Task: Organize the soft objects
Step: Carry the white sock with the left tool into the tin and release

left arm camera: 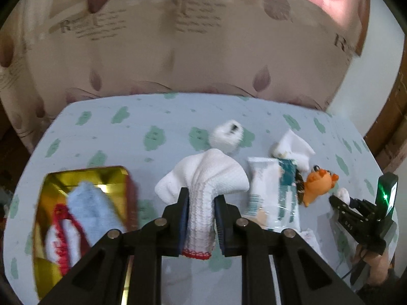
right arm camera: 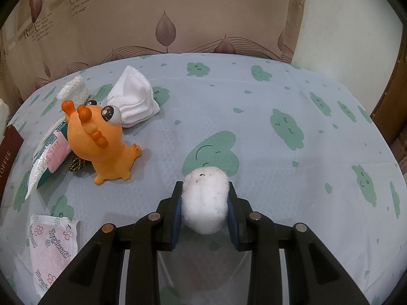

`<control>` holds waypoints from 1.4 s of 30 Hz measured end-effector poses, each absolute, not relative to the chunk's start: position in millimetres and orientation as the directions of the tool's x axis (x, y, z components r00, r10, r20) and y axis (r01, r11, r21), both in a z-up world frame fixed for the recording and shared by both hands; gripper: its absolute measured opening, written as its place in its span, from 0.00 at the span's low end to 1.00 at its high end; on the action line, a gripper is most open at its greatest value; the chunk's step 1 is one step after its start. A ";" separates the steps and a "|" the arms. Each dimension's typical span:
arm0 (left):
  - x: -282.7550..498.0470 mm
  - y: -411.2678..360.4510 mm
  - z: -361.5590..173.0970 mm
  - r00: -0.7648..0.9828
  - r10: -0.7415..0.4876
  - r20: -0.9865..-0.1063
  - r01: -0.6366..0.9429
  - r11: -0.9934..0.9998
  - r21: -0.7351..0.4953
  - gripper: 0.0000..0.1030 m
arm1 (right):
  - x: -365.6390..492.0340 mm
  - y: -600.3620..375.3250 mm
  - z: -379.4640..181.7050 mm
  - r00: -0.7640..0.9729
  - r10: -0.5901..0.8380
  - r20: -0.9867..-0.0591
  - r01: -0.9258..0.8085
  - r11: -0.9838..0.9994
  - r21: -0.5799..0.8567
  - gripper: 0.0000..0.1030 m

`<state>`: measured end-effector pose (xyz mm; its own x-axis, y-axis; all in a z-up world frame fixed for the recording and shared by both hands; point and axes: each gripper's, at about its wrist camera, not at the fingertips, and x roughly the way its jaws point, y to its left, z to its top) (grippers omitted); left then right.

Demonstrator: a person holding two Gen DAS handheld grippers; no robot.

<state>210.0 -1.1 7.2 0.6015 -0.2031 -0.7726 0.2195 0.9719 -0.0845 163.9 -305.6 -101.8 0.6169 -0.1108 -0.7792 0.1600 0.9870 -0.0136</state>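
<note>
Left gripper clamps a white sock above the table, beside the gold tin at the near left edge! Right gripper squeezes a white cotton ball. Loose sock toe could snag the tin's rim. Only the right wrist view shows the tissue packet; only the left shows the tin's blue cloth.

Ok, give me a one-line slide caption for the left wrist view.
Left claw grips a white sock beside the gold tin already holding soft items.
</note>
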 end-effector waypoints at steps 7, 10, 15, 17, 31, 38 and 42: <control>207.5 57.5 25.2 0.643 -0.111 -0.758 0.121 0.992 -0.043 0.19 | 163.7 -306.0 -101.7 0.617 -0.110 -0.779 0.160 0.987 -0.013 0.29; 209.1 82.5 24.5 0.643 -0.062 -0.763 0.069 0.997 -0.024 0.19 | 163.7 -306.1 -101.9 0.617 -0.110 -0.779 0.160 0.987 -0.012 0.29; 213.0 123.4 18.8 0.631 -0.014 -0.775 -0.003 1.000 -0.020 0.19 | 163.6 -305.8 -102.0 0.617 -0.113 -0.779 0.159 0.987 -0.016 0.29; 215.7 139.1 15.6 0.622 0.012 -0.783 -0.036 0.999 -0.014 0.19 | 163.7 -305.9 -102.0 0.617 -0.113 -0.779 0.159 0.987 -0.017 0.29; 238.1 180.9 -25.9 0.569 0.084 -0.818 -0.109 0.994 0.027 0.19 | 163.5 -306.1 -102.1 0.617 -0.115 -0.779 0.159 0.987 -0.020 0.29; 246.8 183.0 -38.7 0.560 0.109 -0.821 -0.128 0.991 0.045 0.28 | 162.9 -306.2 -102.2 0.617 -0.115 -0.779 0.159 0.987 -0.021 0.29; 247.4 184.6 -40.4 0.555 0.093 -0.827 -0.130 0.991 0.025 0.36 | 162.7 -306.0 -102.3 0.617 -0.116 -0.779 0.159 0.987 -0.021 0.29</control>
<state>247.4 184.6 -40.4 0.5549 0.0934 -0.8267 -0.1301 0.9912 0.0246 162.7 -306.0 -102.3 0.6167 -0.1159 -0.7786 0.1591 0.9870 -0.0210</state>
